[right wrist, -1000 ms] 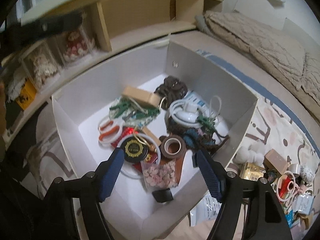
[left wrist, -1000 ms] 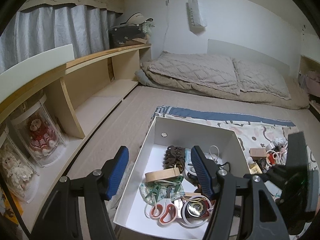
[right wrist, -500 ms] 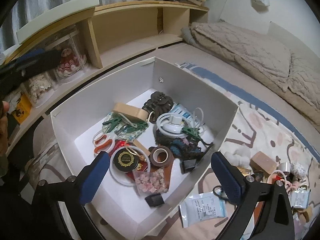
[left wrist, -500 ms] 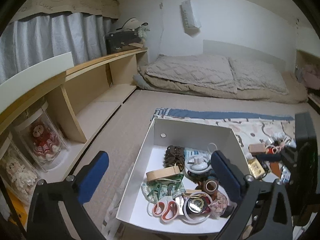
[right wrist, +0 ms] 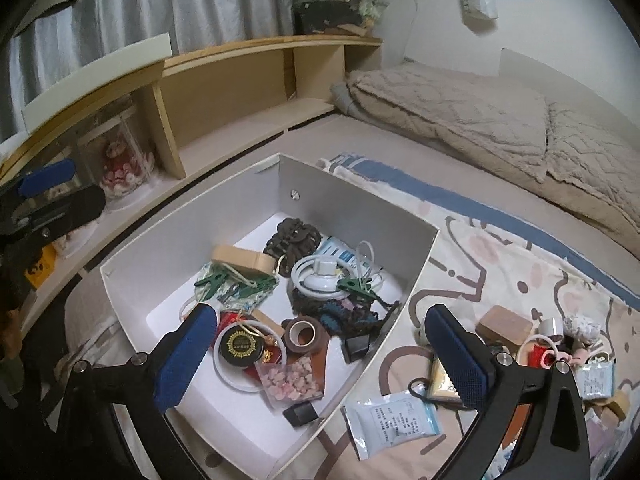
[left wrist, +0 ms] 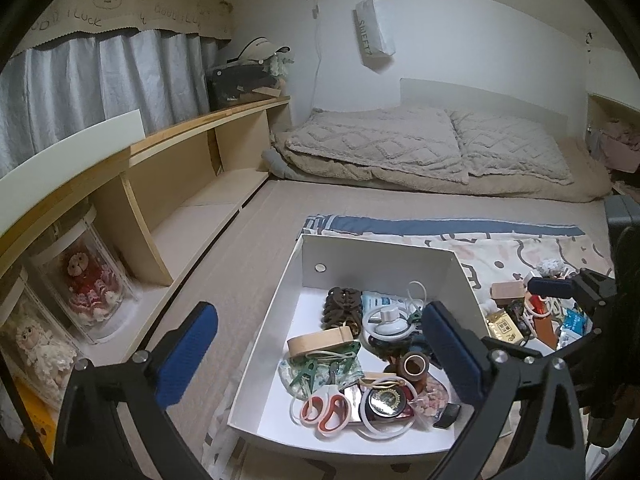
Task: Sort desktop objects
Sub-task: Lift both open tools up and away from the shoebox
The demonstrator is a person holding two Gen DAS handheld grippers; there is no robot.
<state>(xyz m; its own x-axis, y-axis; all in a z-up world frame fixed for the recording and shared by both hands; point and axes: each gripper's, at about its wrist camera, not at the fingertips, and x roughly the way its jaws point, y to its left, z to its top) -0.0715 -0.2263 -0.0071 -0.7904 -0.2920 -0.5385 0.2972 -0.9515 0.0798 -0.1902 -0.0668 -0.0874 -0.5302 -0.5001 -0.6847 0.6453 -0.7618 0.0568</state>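
A white open box (right wrist: 352, 216) fills the centre of both views, sitting on a patterned cloth (right wrist: 500, 264) on a bed. Inside it lie scissors (left wrist: 326, 410), a tape roll (right wrist: 304, 334), green clips (right wrist: 236, 280), and a coiled white cable (right wrist: 320, 278). More unsorted things sit on the cloth at lower right: a white sachet (right wrist: 394, 418) and a tan block (right wrist: 506, 326).

The left gripper (left wrist: 320, 356) and right gripper (right wrist: 324, 354) both hover with fingers spread wide, holding nothing.

Likely risks: the box contents are tangled, so grabbing one item may drag cable or clips along; the flat sachet could slip from the fingers; the soft bedding may let the box tip.
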